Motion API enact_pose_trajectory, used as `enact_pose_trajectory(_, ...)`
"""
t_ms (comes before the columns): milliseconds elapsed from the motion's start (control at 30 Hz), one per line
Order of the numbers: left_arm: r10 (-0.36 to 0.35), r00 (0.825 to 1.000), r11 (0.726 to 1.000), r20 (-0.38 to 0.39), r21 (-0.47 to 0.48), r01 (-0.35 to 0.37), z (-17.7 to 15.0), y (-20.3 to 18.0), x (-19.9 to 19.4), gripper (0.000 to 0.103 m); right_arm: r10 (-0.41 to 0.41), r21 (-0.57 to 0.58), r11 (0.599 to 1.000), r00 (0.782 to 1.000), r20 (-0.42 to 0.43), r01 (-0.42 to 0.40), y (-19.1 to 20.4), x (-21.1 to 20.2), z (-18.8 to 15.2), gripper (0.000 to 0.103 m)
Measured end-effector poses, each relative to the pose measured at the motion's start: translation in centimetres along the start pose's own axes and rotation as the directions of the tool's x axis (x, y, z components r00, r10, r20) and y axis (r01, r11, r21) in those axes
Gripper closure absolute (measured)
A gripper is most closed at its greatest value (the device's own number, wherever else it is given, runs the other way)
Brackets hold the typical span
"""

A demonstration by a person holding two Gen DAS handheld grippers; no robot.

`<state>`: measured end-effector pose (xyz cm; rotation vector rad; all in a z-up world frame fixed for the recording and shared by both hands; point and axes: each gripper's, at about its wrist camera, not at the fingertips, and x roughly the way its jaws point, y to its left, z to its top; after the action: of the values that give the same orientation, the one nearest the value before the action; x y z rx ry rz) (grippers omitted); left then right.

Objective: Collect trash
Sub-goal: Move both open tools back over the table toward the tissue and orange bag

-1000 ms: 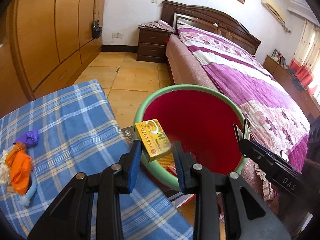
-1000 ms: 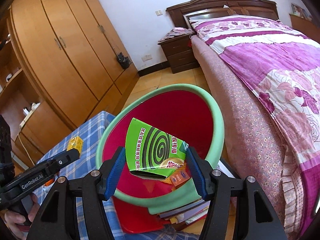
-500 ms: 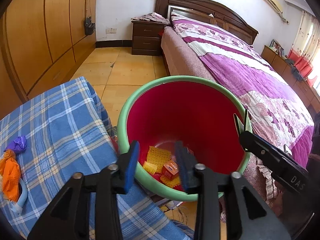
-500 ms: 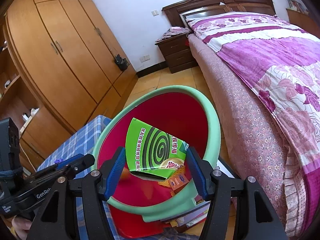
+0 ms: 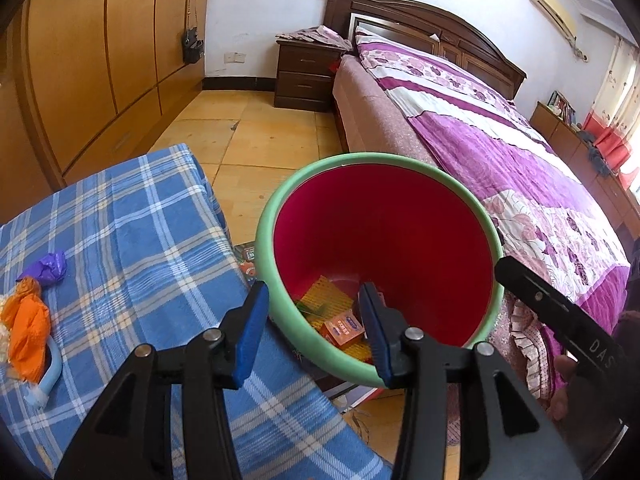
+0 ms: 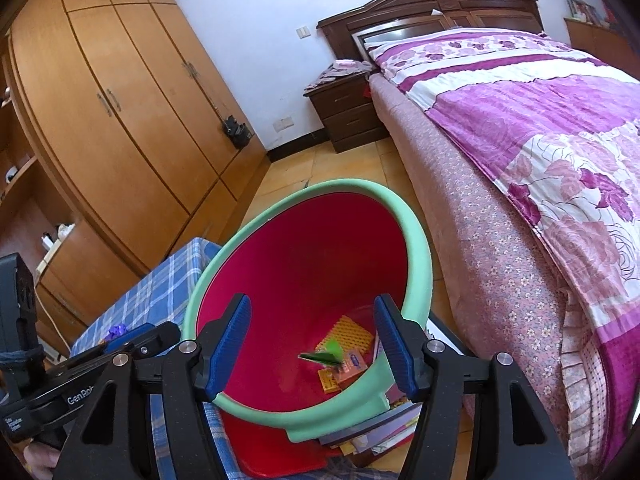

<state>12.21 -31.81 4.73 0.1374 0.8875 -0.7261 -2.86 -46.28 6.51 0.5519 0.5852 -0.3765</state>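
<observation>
Left wrist: left tongs (image 5: 314,330) released, empty, over red bin (image 5: 280,208) rim; orange wrapper (image 5: 28,332) and purple scrap (image 5: 48,266) on checked desk (image 5: 140,240).
Right wrist: right tongs (image 6: 312,344) released, empty; green box (image 6: 322,356) inside bin, books (image 6: 372,436) under it.

left gripper (image 6: 80,384) body: "GenRob" | right gripper (image 5: 560,312) body: "DAS"

L gripper (image 5: 312,328) emptied | R gripper (image 6: 312,344) released green box (image 6: 322,356) → bin (image 6: 416,248)

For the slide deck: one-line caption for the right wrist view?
Open right gripper above the red bin, green box among the trash inside.
</observation>
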Motion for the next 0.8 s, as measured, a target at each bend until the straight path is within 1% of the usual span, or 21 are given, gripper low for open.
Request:
enact_pose_trajectory(167, -0.019, 1.0, 1.0, 0.024, -0.022, 0.02, -0.1, 0.5, -1.5, 0.056, -0.011, -0.009, 1.0, 1.0, 0.017, 0.011, 0.5, -1.4, 0.0, 0.035)
enact_pose_trajectory(267, -0.018, 0.999, 1.0, 0.043, -0.025, 0.019, -0.1, 0.7, -2.6, 0.056, -0.023, -0.016, 1.0, 0.999, 0.032, 0.024, 0.9, -2.4, 0.1, 0.035)
enact_pose_trajectory(467, -0.02, 0.996, 0.999, 0.085, -0.025, 0.022, -0.3, 1.2, -5.1, 0.056, -0.023, -0.028, 0.999, 0.998, 0.06, 0.024, 2.0, -4.2, -0.1, 0.035)
enact_pose_trajectory(633, 0.001, 0.993, 1.0, 0.117, -0.029, 0.003, -0.9, 2.2, -7.4, 0.056, -0.008, -0.03, 0.999, 0.997, 0.071, 0.01, 2.8, -5.2, -0.4, 0.035)
enact_pose_trajectory(800, 0.036, 0.989, 0.997, 0.147, -0.077, -0.025, -1.7, 4.0, -9.6, 0.056, 0.018, -0.054, 0.998, 0.997, 0.069, -0.015, 4.3, -5.7, -0.9, 0.035)
